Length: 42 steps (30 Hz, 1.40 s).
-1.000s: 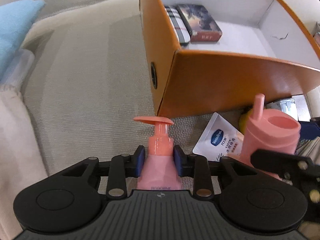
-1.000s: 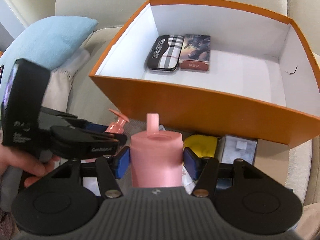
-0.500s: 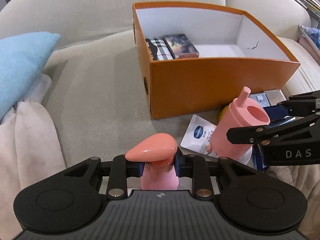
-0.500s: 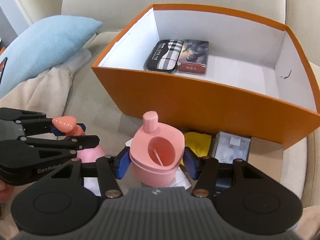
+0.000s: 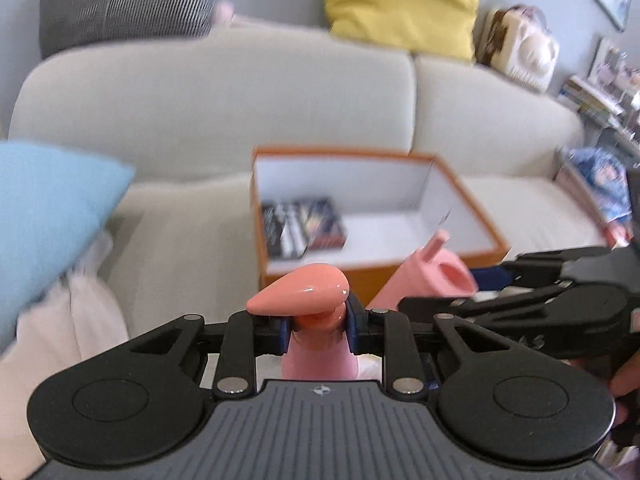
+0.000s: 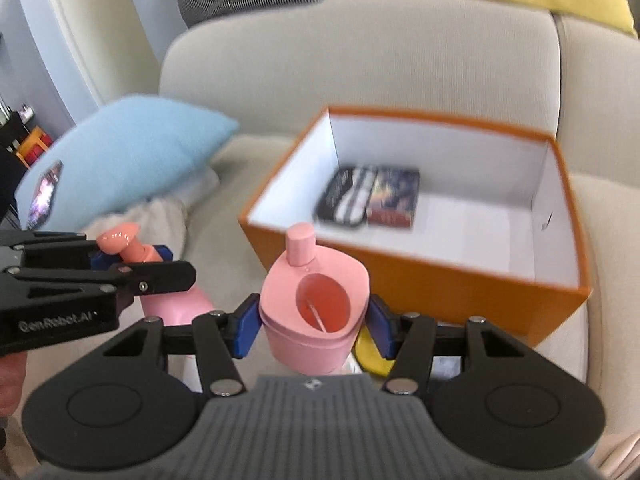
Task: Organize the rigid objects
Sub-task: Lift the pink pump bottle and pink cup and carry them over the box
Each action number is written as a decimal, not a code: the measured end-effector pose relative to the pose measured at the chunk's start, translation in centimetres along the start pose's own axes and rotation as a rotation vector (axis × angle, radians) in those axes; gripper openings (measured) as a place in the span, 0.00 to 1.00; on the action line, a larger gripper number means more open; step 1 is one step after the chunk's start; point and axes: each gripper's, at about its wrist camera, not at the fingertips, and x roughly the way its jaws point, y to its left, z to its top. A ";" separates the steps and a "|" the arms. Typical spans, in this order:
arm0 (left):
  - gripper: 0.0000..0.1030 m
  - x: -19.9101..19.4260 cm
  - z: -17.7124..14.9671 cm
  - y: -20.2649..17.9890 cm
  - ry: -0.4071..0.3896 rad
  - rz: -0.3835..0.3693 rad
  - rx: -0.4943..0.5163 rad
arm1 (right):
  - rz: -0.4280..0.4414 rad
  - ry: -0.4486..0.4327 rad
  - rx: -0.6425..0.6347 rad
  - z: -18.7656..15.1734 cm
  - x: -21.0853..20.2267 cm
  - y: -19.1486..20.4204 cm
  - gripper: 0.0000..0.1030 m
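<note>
A: Listing by size: beige sofa (image 6: 400, 60); light blue cushion (image 6: 136, 152); orange box (image 6: 460, 284), white inside, on the seat. What lies in it?

B: Plaid case (image 6: 346, 196) and dark book (image 6: 394, 198), side by side at its far left.

A: My jaws?

B: Left gripper (image 5: 316, 330), having just tightened, clamps the pink pump bottle (image 5: 318, 356) at its neck. Right gripper (image 6: 312, 322) clamps the pink spouted cup (image 6: 316, 312). Both are held just before the box.
</note>
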 end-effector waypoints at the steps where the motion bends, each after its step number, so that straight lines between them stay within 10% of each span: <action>1: 0.28 -0.3 0.9 -0.3 -0.013 -0.008 0.009 | 0.002 -0.020 -0.006 0.5 -0.6 0.0 0.56; 14: 0.28 7.2 10.2 -2.3 -0.015 -0.051 0.177 | -0.058 -0.120 0.069 8.6 -0.9 -5.6 0.56; 29: 0.28 21.5 7.2 -3.0 0.285 0.034 0.219 | -0.074 0.100 0.132 10.1 10.5 -12.0 0.56; 42: 0.28 23.5 4.9 -2.5 0.327 0.070 0.199 | -0.069 0.146 0.146 8.9 12.1 -12.9 0.56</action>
